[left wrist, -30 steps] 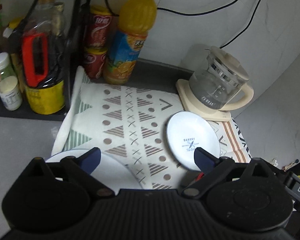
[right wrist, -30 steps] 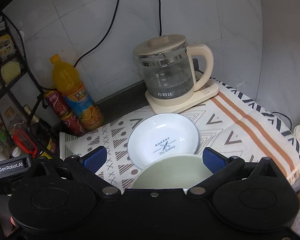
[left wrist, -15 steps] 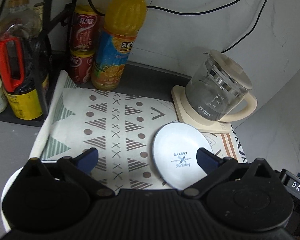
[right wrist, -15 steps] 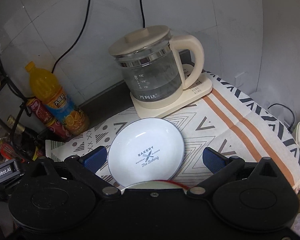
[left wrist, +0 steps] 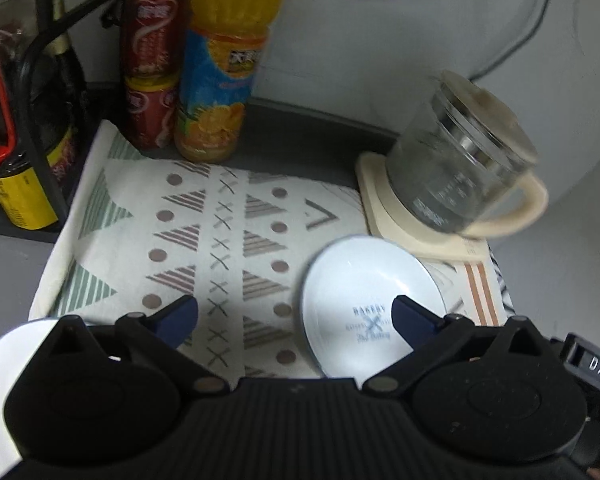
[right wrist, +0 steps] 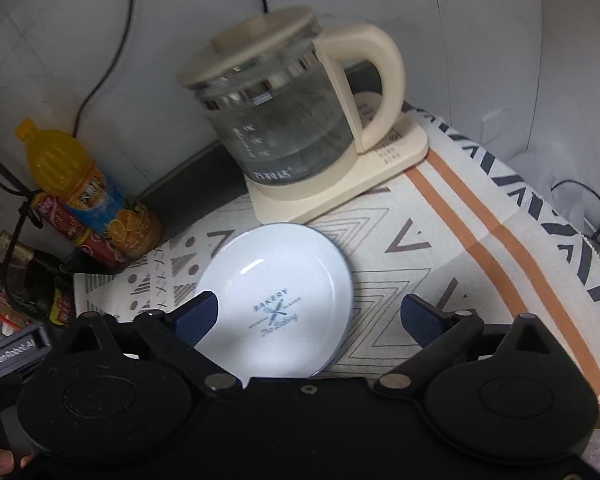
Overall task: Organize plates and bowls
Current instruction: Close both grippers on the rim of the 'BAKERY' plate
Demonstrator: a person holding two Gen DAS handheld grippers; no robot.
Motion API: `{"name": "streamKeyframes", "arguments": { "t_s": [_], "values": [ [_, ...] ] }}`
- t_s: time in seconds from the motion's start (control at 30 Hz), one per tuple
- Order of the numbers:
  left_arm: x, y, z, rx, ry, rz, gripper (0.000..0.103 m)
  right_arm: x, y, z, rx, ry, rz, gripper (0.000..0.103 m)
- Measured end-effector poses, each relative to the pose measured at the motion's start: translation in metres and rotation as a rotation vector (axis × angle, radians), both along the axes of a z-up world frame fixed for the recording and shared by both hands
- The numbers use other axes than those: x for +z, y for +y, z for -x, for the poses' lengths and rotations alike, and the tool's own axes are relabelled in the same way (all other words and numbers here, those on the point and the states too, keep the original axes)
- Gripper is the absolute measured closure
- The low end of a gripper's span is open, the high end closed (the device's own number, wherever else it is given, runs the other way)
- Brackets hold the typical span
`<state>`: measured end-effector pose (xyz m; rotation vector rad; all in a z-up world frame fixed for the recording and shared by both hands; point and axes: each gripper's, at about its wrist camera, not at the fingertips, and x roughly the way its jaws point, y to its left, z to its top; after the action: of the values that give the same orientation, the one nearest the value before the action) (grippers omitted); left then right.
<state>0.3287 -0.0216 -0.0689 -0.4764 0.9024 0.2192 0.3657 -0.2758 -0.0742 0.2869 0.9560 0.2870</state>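
Observation:
A small white plate (left wrist: 352,280) printed "BAKERY" lies on the patterned cloth (left wrist: 220,240) in front of the kettle. My left gripper (left wrist: 294,320) is open over the cloth just left of it, its right fingertip overlapping the plate in the left wrist view. A second, larger white plate (left wrist: 0,364) shows at the bottom left, mostly hidden under the gripper body. In the right wrist view the same small plate (right wrist: 276,280) sits between the spread fingers of my right gripper (right wrist: 312,318). Its jaws are closing slightly and the pads do not press on the plate.
A glass kettle (right wrist: 284,120) on a cream base stands at the back right by the wall. An orange juice bottle (left wrist: 224,68) and stacked red cans (left wrist: 152,68) stand at the back left, beside a black rack (left wrist: 40,120) of bottles. Cables hang down the wall.
Both grippers moved forward and down toward the small plate. The pale green bowl at the bottom of the right wrist view has dropped out of sight. The large plate slid into the left view's corner.

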Motion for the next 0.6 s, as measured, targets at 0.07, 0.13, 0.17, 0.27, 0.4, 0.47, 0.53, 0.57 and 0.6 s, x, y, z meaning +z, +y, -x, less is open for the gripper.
{"name": "streamKeyframes", "arguments": {
  "t_s": [0.07, 0.13, 0.17, 0.27, 0.4, 0.47, 0.53, 0.57, 0.6],
  "values": [
    [-0.007, 0.002, -0.007, 0.013, 0.013, 0.024, 0.001, -0.006, -0.001, -0.008, 0.007, 0.020, -0.001, 0.009],
    [-0.014, 0.003, -0.013, 0.024, 0.032, 0.054, 0.002, -0.012, -0.003, -0.017, 0.015, 0.044, -0.013, 0.012],
    [-0.017, 0.002, -0.015, 0.023, 0.035, 0.064, 0.002, -0.015, -0.003, -0.021, 0.019, 0.056, -0.020, 0.013],
    [-0.027, -0.001, -0.021, 0.028, 0.043, 0.081, 0.005, -0.027, -0.002, -0.032, 0.032, 0.110, -0.033, 0.020],
    [-0.042, -0.002, -0.028, 0.043, 0.077, 0.120, 0.014, -0.044, -0.001, -0.044, 0.039, 0.173, -0.045, 0.034],
    [-0.049, -0.003, -0.032, 0.040, 0.096, 0.134, 0.022, -0.050, 0.000, -0.048, 0.026, 0.190, -0.032, 0.036],
    [-0.056, -0.003, -0.036, 0.035, 0.120, 0.137, 0.030, -0.058, 0.001, -0.053, 0.036, 0.218, -0.038, 0.043],
    [-0.061, -0.002, -0.037, 0.036, 0.135, 0.141, 0.032, -0.063, 0.001, -0.056, 0.037, 0.238, -0.037, 0.044],
    [-0.065, -0.002, -0.039, 0.037, 0.151, 0.147, 0.034, -0.067, 0.002, -0.057, 0.038, 0.255, -0.038, 0.047]
  ]
}}
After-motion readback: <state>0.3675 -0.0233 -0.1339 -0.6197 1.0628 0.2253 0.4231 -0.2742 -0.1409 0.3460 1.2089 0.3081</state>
